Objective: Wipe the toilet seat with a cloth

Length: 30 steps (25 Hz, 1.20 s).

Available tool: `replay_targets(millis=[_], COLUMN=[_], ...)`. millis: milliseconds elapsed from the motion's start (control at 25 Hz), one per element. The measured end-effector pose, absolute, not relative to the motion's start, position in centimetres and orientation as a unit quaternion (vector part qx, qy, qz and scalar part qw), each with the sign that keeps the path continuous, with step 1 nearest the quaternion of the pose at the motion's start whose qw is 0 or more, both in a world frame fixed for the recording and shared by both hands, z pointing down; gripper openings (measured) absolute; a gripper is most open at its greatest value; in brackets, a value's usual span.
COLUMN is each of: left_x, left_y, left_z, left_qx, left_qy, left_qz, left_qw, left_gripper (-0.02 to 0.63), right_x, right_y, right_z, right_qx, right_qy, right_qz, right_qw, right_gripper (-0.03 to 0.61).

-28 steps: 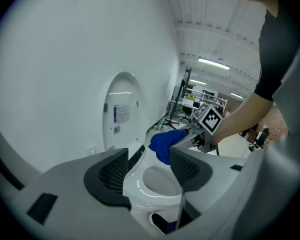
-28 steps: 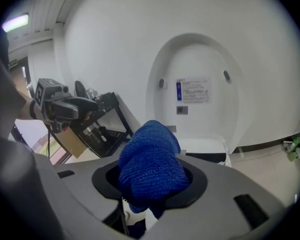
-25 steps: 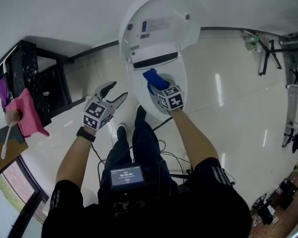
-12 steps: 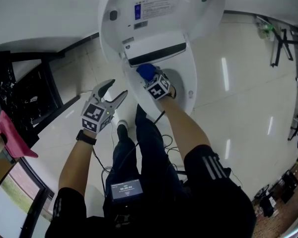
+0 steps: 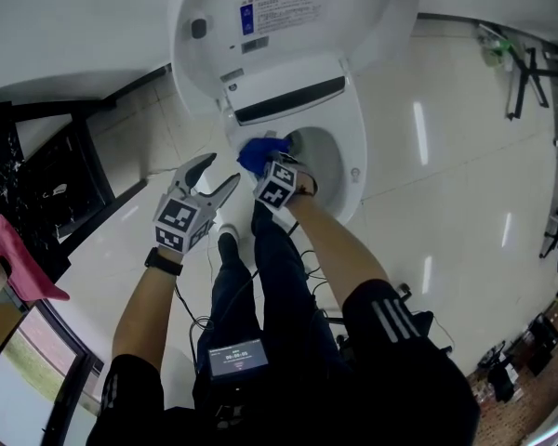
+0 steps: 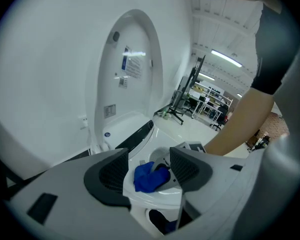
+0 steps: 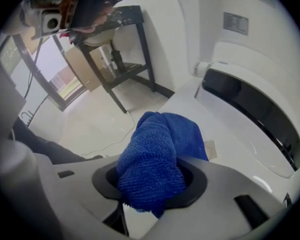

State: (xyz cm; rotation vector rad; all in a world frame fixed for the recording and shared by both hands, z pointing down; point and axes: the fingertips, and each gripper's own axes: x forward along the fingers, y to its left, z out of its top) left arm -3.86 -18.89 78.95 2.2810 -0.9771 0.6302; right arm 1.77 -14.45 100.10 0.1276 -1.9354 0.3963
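Observation:
A white toilet stands with its lid [image 5: 298, 26] raised and its seat [image 5: 353, 142] down. My right gripper [image 5: 265, 163] is shut on a bunched blue cloth [image 5: 258, 151] [image 7: 157, 156] and presses it onto the seat's left rim near the hinge. In the left gripper view the blue cloth [image 6: 151, 177] shows on the seat [image 6: 157, 196] ahead. My left gripper [image 5: 209, 173] [image 6: 149, 170] hangs open and empty beside the toilet's left side, apart from it.
A black metal rack [image 5: 37, 189] [image 7: 125, 49] stands at the left by the wall, with a pink cloth [image 5: 19, 263] near it. Cables [image 5: 307, 282] trail on the glossy floor under the person's legs. Stands and equipment [image 5: 530, 72] sit at the far right.
My right gripper has carried the blue cloth leftward and nearer along the seat, from under the hinge to the left rim. The head has leaned in closer. The left gripper has barely moved.

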Motion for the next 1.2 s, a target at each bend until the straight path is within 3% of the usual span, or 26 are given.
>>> replay_targets(millis=[440,880,1200], left_x=[-3.8,-3.9,-4.3], left_y=[-17.7,-17.2,-13.4], left_z=[77.5,68.7,57.2], left_qx=[0.859,0.884,0.909], left_qy=[-0.354,-0.337,-0.328], left_qz=[0.242,0.228,0.196], left_qw=[0.28,0.23,0.166], left_gripper=[0.265,0.265,0.265], right_x=[3.6,4.0,5.5], right_y=[-7.0,-20.4,-18.3], right_z=[99.9,82.2,63.7], right_qx=[-0.036,0.253,0.31], right_qy=[-0.796,-0.866,-0.892], right_qz=[0.199,0.34,0.293], right_qw=[0.571,0.265,0.153], right_gripper=[0.178,0.178,0.178])
